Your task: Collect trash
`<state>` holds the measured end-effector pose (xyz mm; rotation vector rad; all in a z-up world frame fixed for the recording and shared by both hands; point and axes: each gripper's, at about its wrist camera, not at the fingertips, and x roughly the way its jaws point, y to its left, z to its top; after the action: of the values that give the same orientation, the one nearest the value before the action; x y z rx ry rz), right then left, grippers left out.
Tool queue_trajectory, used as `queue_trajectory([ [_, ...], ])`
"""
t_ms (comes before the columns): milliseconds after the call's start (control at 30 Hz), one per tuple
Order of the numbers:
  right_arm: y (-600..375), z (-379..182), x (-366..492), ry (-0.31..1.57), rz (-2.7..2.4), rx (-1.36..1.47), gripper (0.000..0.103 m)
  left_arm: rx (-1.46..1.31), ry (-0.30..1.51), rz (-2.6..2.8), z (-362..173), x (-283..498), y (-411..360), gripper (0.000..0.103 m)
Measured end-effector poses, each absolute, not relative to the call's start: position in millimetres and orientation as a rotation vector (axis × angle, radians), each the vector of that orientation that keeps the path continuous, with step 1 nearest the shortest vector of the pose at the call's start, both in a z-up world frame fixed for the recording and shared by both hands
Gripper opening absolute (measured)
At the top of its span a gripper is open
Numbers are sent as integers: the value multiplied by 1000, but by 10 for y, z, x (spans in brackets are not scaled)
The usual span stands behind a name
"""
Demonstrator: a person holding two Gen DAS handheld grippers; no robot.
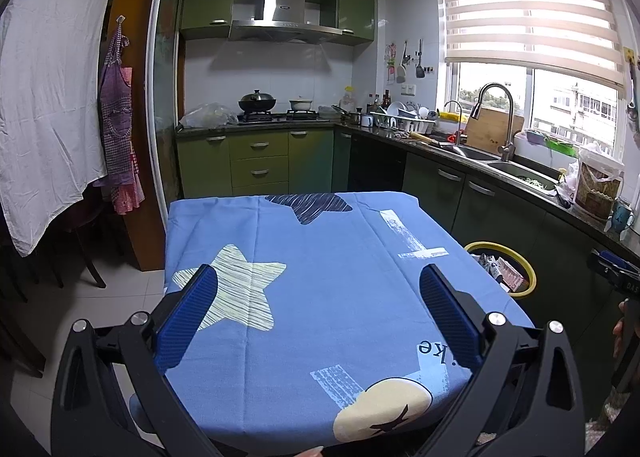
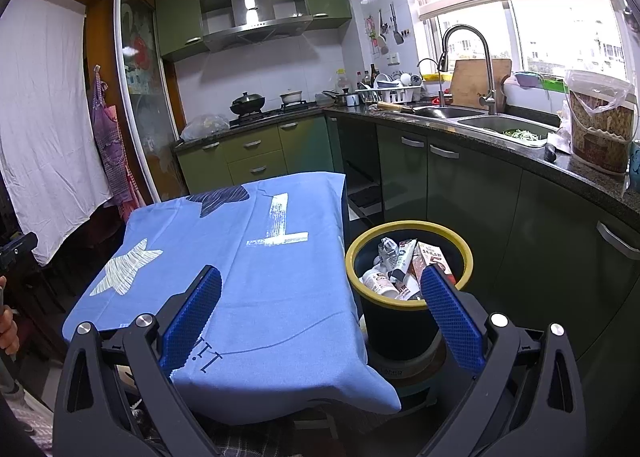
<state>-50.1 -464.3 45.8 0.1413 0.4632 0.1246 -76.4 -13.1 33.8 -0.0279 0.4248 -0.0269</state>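
A dark trash bin with a yellow rim (image 2: 408, 227) stands on the floor to the right of the table and holds several cartons, bottles and wrappers (image 2: 404, 267). Its rim also shows in the left wrist view (image 1: 500, 247). The table under a blue star-print cloth (image 1: 320, 277) shows no loose trash on top. My left gripper (image 1: 318, 289) is open and empty above the table's near half. My right gripper (image 2: 320, 293) is open and empty above the table's right edge (image 2: 348, 277), its right finger in front of the bin.
Green cabinets and a dark counter (image 2: 520, 153) with a double sink (image 2: 504, 125) run along the right, close to the bin. A stove with a wok (image 1: 258, 101) is at the back. A white sheet (image 1: 48, 97) and an apron (image 1: 118, 129) hang at left.
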Motion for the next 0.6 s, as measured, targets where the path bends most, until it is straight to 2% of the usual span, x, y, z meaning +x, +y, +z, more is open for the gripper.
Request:
queue_trajectory([
  [600, -4639, 462, -496, 462, 125, 143, 98, -27, 425, -32, 331, -762, -135, 96],
])
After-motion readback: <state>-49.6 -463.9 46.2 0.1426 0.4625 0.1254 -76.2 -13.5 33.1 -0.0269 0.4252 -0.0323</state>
